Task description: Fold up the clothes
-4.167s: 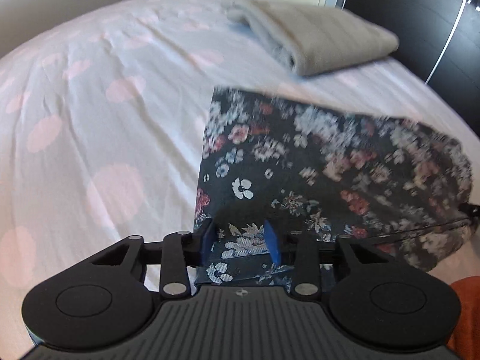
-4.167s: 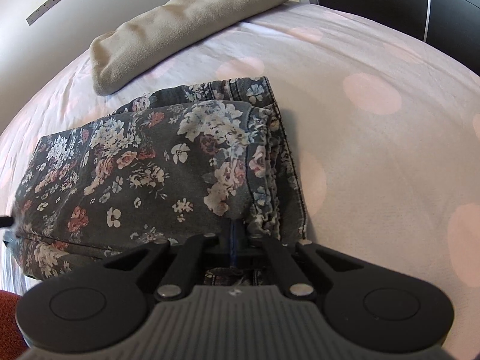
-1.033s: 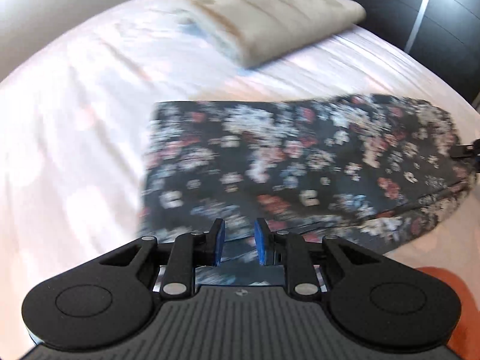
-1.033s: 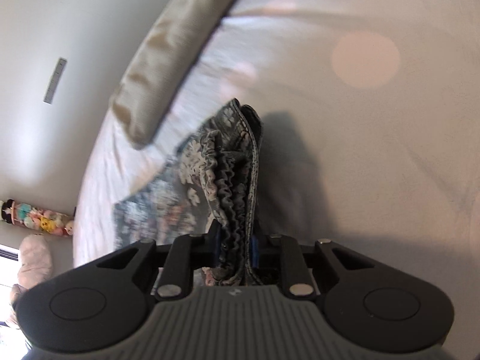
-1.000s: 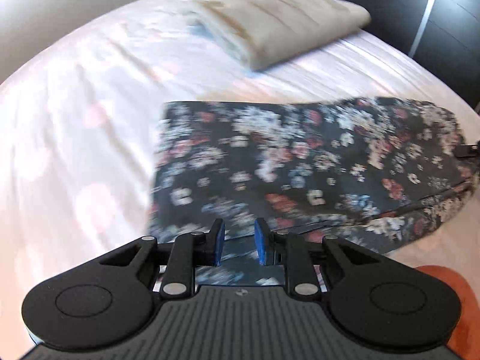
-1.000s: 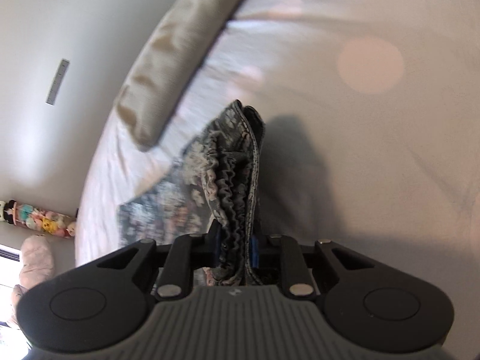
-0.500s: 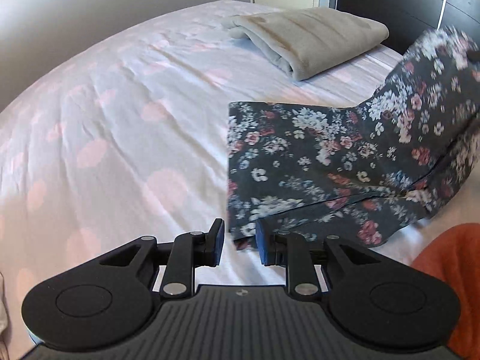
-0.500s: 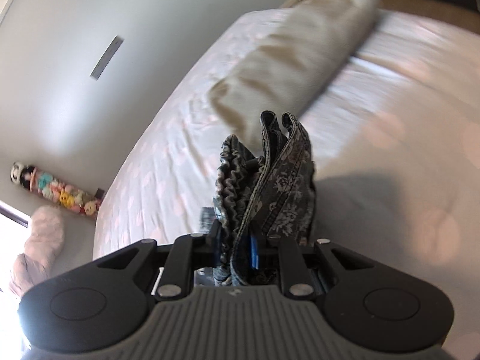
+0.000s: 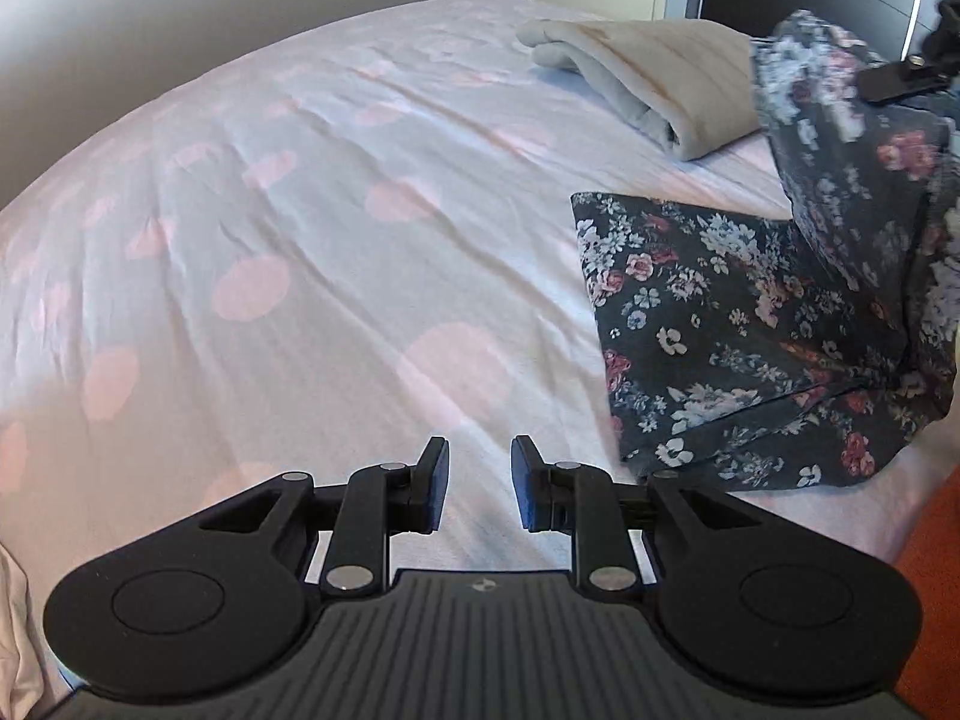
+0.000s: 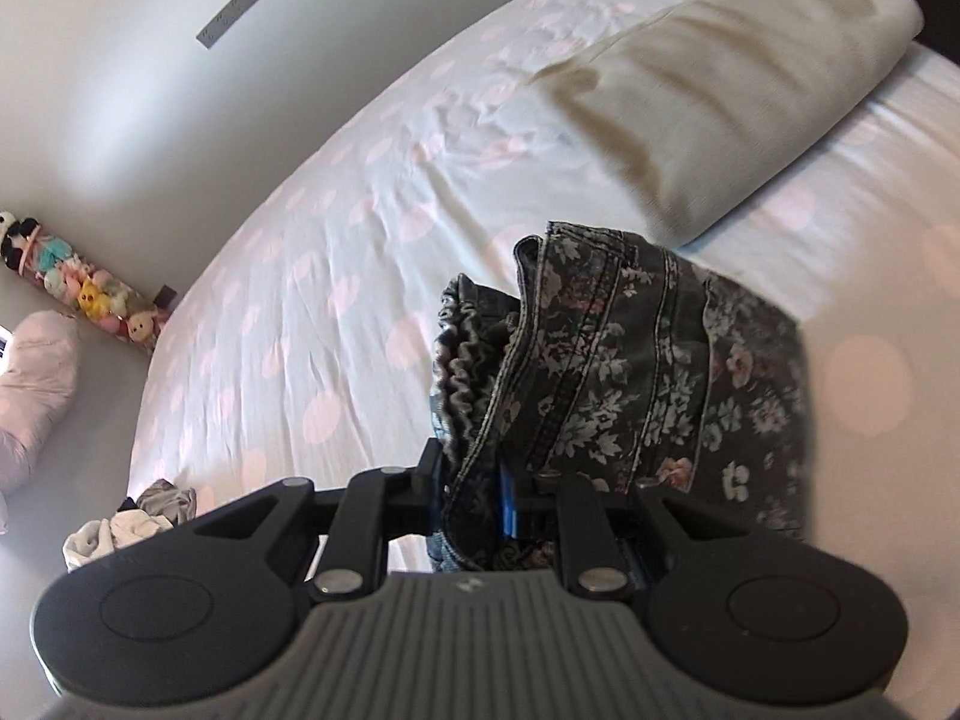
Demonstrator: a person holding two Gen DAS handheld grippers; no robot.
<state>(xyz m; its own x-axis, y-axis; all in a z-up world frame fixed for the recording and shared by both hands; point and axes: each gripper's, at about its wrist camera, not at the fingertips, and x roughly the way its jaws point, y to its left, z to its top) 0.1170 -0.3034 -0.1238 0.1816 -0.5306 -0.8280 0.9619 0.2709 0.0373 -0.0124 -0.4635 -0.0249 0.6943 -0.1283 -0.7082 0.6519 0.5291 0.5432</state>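
Flowery pants [image 9: 738, 348] lie on the bed [image 9: 300, 240], over by the near edge, w/ one end lifted up high. The right claw [image 10: 471, 501] is clamped tight on the stretchy waist end and holds it in the air. The left claw [image 9: 479, 489] is apart, w/ nothing in it, low over the sheet just beside the pants' near corner.

Step in hand looks like folding the pants in half: waist end going over toward the leg end that lies flat. Next move prob. needs the right claw to carry the waist across and lay it down so the edges match, then let go. Left claw could pin the flat end so it won't slide. A folded tan blanket [image 9: 648, 84] sits farther back, apart from the pants.
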